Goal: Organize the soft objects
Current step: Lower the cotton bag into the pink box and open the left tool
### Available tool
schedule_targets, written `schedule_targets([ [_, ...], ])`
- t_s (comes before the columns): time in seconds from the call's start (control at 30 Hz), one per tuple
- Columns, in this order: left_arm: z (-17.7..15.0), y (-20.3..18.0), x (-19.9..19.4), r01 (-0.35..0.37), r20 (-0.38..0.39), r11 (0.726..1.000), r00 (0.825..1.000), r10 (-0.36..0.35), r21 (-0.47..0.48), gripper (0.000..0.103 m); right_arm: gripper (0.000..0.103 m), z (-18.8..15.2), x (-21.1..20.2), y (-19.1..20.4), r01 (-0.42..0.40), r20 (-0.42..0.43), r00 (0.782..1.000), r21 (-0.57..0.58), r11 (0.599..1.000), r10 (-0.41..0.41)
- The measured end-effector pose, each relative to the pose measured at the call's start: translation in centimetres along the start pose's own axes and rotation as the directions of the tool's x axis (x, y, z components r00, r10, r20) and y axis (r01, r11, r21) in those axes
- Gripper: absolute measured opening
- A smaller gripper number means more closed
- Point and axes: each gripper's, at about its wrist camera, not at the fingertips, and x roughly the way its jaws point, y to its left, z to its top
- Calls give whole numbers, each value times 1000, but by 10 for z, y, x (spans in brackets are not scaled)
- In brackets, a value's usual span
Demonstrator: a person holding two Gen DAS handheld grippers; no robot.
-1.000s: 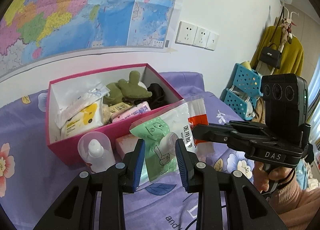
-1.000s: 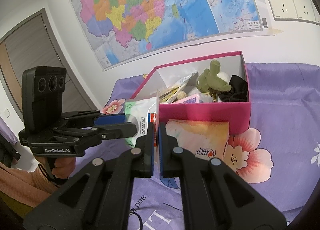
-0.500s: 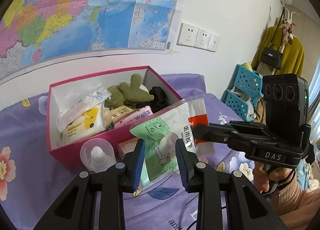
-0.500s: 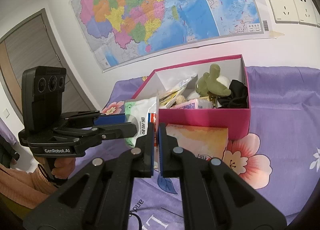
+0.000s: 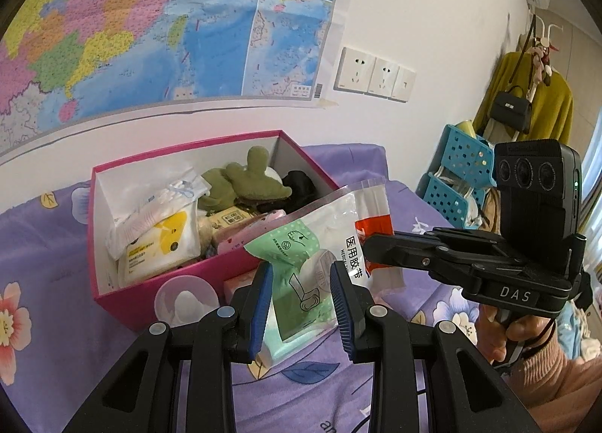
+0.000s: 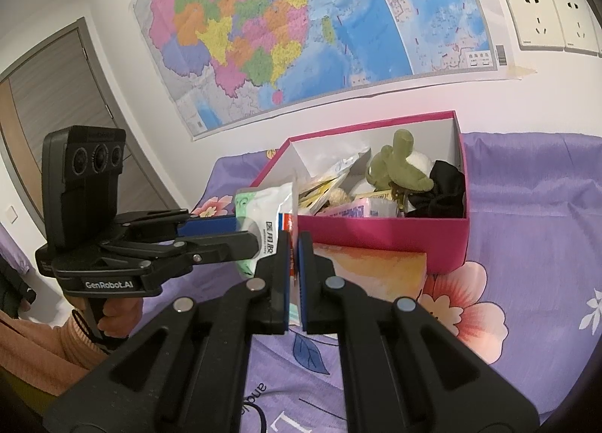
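A clear and green medical tape packet (image 5: 320,248) hangs in the air in front of the pink box (image 5: 180,275). My right gripper (image 6: 294,248) is shut on the packet's red-and-white end (image 6: 286,224); it shows in the left wrist view (image 5: 370,248). My left gripper (image 5: 301,290) is open, its jaws on either side of the packet's green end without pinching it; it shows in the right wrist view (image 6: 240,233). The box holds a green plush (image 5: 252,177), wet wipes (image 5: 158,244), a black fabric item (image 6: 440,192) and other packets.
An orange tissue pack (image 6: 372,271) lies in front of the box on the purple floral bedsheet (image 6: 526,244). A clear-capped bottle (image 5: 186,299) stands at the box's front. Blue baskets (image 5: 459,184) stand to the right. The wall with a map is behind.
Both grippers and the packet have risen slightly and come a little nearer the box. The grip has not changed.
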Motion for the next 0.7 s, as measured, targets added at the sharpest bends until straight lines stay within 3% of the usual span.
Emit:
schedule_targets([
  [0.7,4,2,2,-8,6,1000,1000,8,6,31,7,4,2,1,3,7,1000,-8,1000,-3],
])
